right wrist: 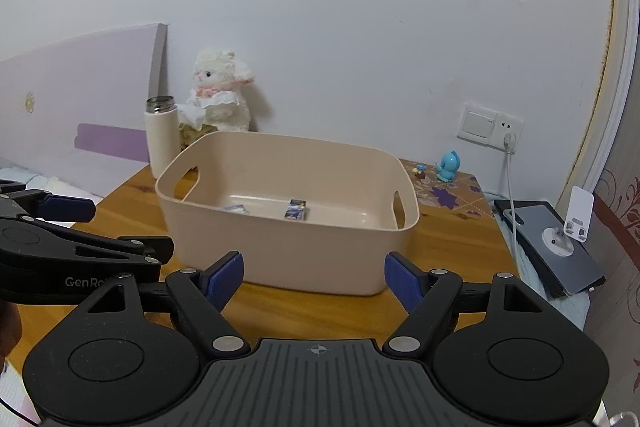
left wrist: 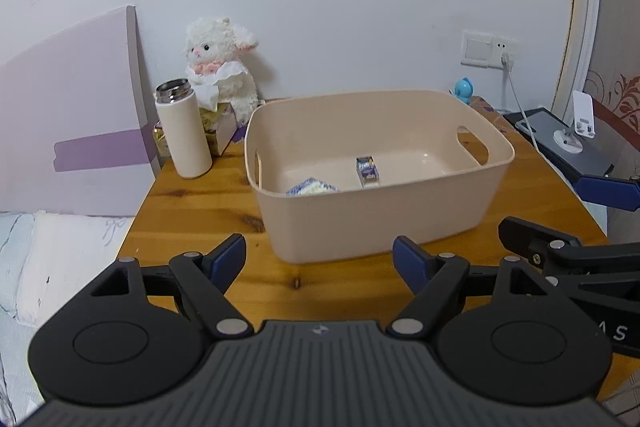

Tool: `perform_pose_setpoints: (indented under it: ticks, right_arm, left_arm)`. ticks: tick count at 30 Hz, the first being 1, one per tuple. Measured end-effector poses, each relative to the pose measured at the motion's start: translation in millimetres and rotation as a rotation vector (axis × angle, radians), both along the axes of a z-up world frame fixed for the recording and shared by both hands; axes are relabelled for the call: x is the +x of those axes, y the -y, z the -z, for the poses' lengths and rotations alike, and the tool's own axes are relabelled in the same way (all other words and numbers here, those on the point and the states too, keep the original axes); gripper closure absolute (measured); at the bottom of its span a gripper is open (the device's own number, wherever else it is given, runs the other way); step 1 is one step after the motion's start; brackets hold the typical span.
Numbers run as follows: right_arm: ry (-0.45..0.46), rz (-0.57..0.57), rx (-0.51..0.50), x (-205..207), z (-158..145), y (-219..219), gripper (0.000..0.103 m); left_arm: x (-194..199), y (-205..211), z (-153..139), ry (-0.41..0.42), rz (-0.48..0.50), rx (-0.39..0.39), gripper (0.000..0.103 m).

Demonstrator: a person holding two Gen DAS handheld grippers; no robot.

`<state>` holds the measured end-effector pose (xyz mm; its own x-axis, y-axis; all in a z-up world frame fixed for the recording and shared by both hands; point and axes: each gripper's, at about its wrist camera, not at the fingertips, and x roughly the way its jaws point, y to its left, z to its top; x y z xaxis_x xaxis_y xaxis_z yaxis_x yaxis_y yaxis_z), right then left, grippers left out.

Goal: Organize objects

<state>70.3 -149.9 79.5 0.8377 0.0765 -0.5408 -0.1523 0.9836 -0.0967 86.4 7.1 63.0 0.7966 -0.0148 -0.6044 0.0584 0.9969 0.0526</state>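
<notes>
A beige plastic basket point(left wrist: 384, 219) point(right wrist: 288, 251) stands in the middle of the wooden table point(left wrist: 192, 203). Inside it lie a small purple box point(left wrist: 367, 170) point(right wrist: 296, 209) and a blue-and-white packet point(left wrist: 311, 186) point(right wrist: 235, 209), partly hidden by the near wall. My left gripper point(left wrist: 319, 261) is open and empty, just in front of the basket. My right gripper point(right wrist: 314, 281) is open and empty, also in front of the basket. Each gripper shows at the edge of the other's view.
A white thermos point(left wrist: 183, 135) without a lid, a tissue box point(left wrist: 218, 131) and a white plush lamb point(left wrist: 222, 67) stand at the back left. A small blue figurine point(right wrist: 449, 166) stands at the back right. A dark tablet with a phone stand point(right wrist: 560, 239) lies to the right. A bed point(left wrist: 48, 267) is on the left.
</notes>
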Motion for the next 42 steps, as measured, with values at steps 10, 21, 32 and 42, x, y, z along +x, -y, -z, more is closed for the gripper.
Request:
perform_pose_setpoints:
  ticks: [10,21,32,42]
  right_arm:
    - [0.0,-0.002,0.009,-39,-8,2,0.024]
    - [0.0,-0.007,0.021,-70,-13,4,0.024]
    - [-0.011,-0.008,0.062,-87,-15,12,0.021]
    - [0.002,0.007,0.048,-96,-19,15,0.018]
  left_arm:
    - [-38,1,-5,-0.012,0.019,-0.014,0.022]
    - [-67,2,-5,-0.03,0.033,-0.036,0.022]
    - [-85,5,-7,-0.026,0.031,-0.023,0.022]
    - [-91,5,-7,-0.026,0.055,-0.037,0.022]
